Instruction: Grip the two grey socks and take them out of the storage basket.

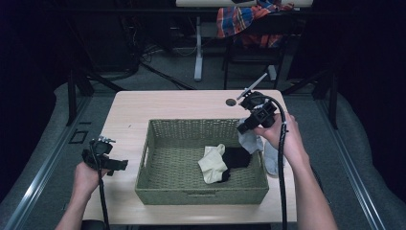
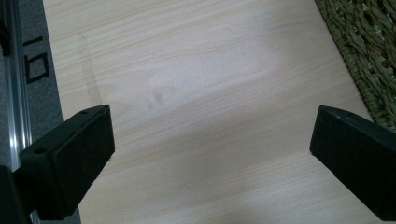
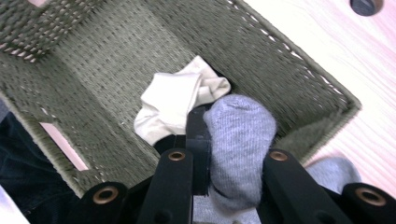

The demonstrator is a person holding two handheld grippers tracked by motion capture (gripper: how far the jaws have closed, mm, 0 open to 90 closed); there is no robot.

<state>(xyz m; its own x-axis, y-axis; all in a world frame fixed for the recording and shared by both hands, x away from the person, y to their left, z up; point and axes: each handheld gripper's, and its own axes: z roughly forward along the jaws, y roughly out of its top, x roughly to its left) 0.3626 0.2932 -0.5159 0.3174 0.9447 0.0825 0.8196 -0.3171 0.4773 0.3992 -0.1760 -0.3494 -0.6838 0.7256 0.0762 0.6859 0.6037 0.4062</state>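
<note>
Right fingers (image 3: 219, 154) clench a grey sock (image 3: 238, 140) above the basket (image 1: 158, 187) holding cream (image 1: 213, 163) and black socks (image 1: 235, 157); left fingers (image 2: 210, 154) spread.

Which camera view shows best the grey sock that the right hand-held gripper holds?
The right gripper view: the grey sock sits large between the jaws of the right hand-held gripper, above the basket. In the high view the sock is small, hanging at the basket's right rim. The left gripper view looks at the table.

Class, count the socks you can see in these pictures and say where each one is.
4. A cream sock and a black sock lie in the basket. A grey sock hangs from the right gripper above it. Another grey sock lies on the table beside it. More may be hidden.
</note>
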